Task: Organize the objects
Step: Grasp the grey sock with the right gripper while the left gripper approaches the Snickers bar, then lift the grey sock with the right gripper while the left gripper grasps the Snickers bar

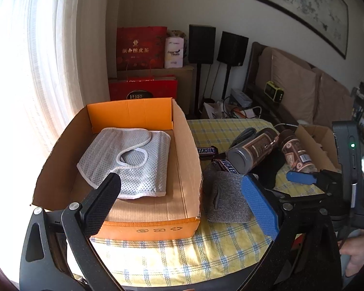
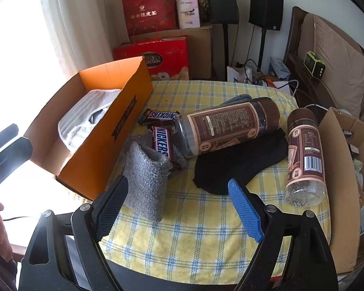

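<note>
An orange cardboard box point(image 1: 157, 229) point(image 2: 114, 140) stands on the left of the yellow checked table and holds a folded grey mesh garment point(image 1: 131, 160) point(image 2: 85, 118). My left gripper point(image 1: 179, 186) is open and empty over the box's near right corner. My right gripper point(image 2: 179, 189) is open and empty, just short of a grey knit sleeve point(image 2: 148, 179) point(image 1: 227, 201) and a black cloth point(image 2: 240, 162). Two Snickers bars point(image 2: 161, 143) point(image 2: 157, 116) and two brown jars point(image 2: 228, 126) point(image 2: 305, 155) lie on their sides behind them.
A brown cardboard box point(image 2: 344, 169) stands open at the table's right edge. Red gift bags point(image 2: 153, 55), speakers on stands point(image 2: 222, 2) and a sofa point(image 2: 335, 55) are behind the table. The right gripper also shows in the left wrist view point(image 1: 301, 178).
</note>
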Motion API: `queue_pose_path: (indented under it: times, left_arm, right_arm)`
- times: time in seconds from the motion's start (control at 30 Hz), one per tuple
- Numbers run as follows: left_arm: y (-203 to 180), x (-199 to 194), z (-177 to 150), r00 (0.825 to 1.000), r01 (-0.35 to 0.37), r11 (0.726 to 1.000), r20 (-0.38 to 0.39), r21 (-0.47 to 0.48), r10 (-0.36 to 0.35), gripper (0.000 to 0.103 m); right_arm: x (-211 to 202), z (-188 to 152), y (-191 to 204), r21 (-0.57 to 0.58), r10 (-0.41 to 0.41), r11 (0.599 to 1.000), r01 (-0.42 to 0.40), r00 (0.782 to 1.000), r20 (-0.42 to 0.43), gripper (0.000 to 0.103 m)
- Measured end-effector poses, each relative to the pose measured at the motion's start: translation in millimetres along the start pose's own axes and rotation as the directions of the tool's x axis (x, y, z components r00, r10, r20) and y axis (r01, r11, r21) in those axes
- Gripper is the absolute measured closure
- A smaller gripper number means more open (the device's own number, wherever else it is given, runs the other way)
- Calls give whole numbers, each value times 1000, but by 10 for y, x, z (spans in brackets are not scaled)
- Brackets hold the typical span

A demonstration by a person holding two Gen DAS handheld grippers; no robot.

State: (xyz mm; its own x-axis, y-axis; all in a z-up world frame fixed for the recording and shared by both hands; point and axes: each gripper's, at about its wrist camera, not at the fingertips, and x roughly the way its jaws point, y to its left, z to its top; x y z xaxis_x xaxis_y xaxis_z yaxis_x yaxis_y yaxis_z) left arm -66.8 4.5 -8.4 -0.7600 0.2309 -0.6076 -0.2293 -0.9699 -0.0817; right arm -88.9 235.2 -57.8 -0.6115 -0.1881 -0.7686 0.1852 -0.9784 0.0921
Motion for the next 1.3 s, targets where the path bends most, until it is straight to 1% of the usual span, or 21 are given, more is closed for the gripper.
queue_pose_path:
  times: [0.13, 0.23, 0.37, 0.43, 0.47, 0.5, 0.53, 0.57, 0.6, 0.63, 0.7, 0.83, 0.9, 0.97, 1.03, 1.13, 1.23, 1.3]
  left_arm:
    - [68, 14, -66, 1000, 8, 999, -12, -35, -8, 3]
    - [108, 24, -96, 1000, 11, 999, -16, -45, -12, 3]
    - [110, 38, -110, 1000, 15, 999, -22, -38, -16, 3]
    - [125, 43, -119, 999, 24, 998, -23, -54, -26, 3]
    - [130, 50, -118, 999, 30, 998, -25, -62, -31, 3]
    - [135, 57, -119, 999, 34, 997, -26, -68, -36, 3]
    - [135, 62, -119, 999, 38, 997, -29, -72, -40, 3]
    - [136, 71, -118, 999, 37, 997, -32, -74, -39, 3]
    - [133, 76, -118, 999, 37, 996, -34, -75, -40, 3]
    - [129, 78, -116, 998, 40, 996, -36, -76, -43, 3]
    - [117, 82, -108, 998, 44, 996, -39, -77, -47, 3]
    - [49, 72, -68, 998, 43, 997, -36, -66, -45, 3]
    - [1, 77, -32, 998, 50, 997, -40, -61, -53, 3]
    - [-43, 106, 18, 997, 57, 996, -53, -68, -60, 3]
    - [-92, 150, 78, 995, 66, 995, -71, -78, -71, 3]
    - [-210, 234, 168, 992, 75, 995, -96, -66, -81, 3]
    - [-349, 344, 253, 987, 87, 995, -131, -48, -93, 4]
    - [-435, 420, 289, 982, 103, 994, -152, -42, -108, 7]
  right_arm:
    - [166, -62, 28, 14, 36, 999, -36, 999, -4, 17]
    - [271, -98, 64, 15, 68, 998, -68, 998, -9, 20]
    - [367, -120, 148, -19, 79, 997, -79, 997, 11, 20]
    - [415, -126, 168, -29, 76, 997, -75, 997, 7, 25]
    - [439, -125, 173, -30, 80, 996, -80, 997, 2, 32]
    - [464, -123, 177, -31, 83, 996, -84, 997, -6, 43]
    - [495, -124, 184, -32, 84, 996, -84, 996, -18, 50]
    - [525, -128, 191, -32, 88, 995, -89, 996, -30, 67]
    - [545, -135, 190, -29, 98, 995, -99, 994, -42, 75]
    - [544, -140, 186, -23, 101, 995, -102, 994, -43, 75]
    - [505, -145, 174, -14, 117, 993, -118, 993, -33, 84]
    - [387, -129, 149, 7, 159, 987, -158, 987, -40, 87]
    - [280, -121, 128, 17, 167, 986, -166, 985, -36, 88]
    - [166, -105, 92, 37, 181, 983, -179, 983, -42, 88]
    - [22, -90, 45, 57, 193, 980, -192, 981, -23, 88]
    - [-180, -84, -70, 93, 155, 984, -155, 988, 0, 88]
    - [-353, -97, -245, 135, 140, 981, -142, 990, 25, 88]
    - [-452, -113, -368, 156, 124, 979, -129, 992, 36, 88]
